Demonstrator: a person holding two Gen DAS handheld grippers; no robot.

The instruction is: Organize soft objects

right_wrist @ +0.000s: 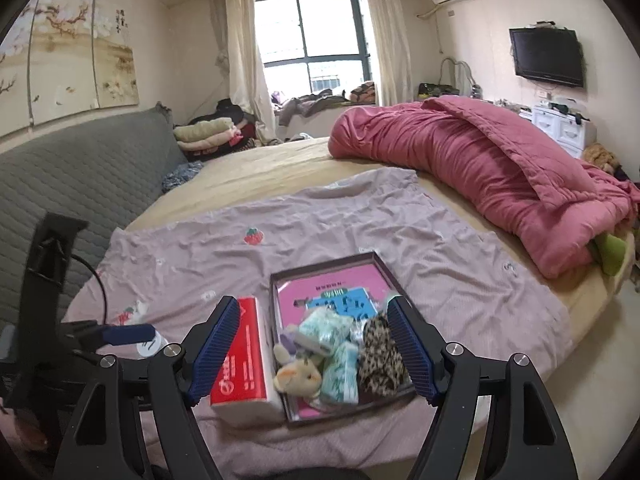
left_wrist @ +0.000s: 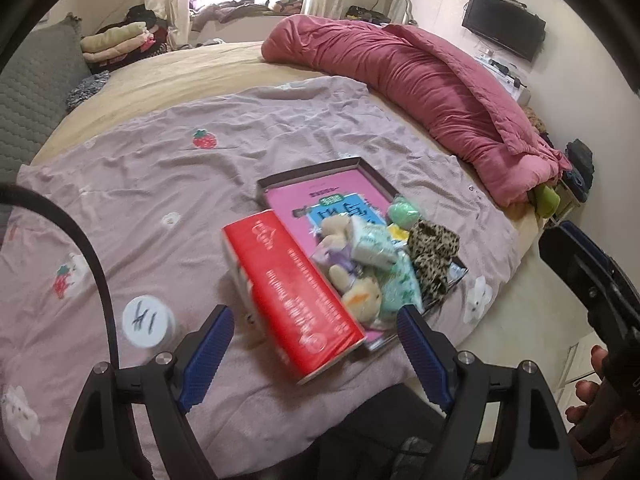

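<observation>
left claw: nearest the lens in the left wrist view, blue pads spread wide, holding nothing, hovering over the near end of the red box.
right claw: blue pads spread wide, holding nothing, poised above the near end of the tray.
red box: long carton with white print, lying on the sheet, touching the tray's left wall.
tray: shallow, dark-rimmed, on the sheet near the bed's front edge; a pink book lies flat inside it.
soft objects: piled at the tray's near end, on the book. a beige plush toy, pale green tissue packs, a leopard-print cloth along the right wall, and a green ball at the right wall, farther back.
white lid: round, with black handwriting, on the sheet left of the red box.
sheet: lilac, strawberry print, wrinkled, spread over the bed.
pink quilt: bunched along the bed's far right side, well apart from the tray.
</observation>
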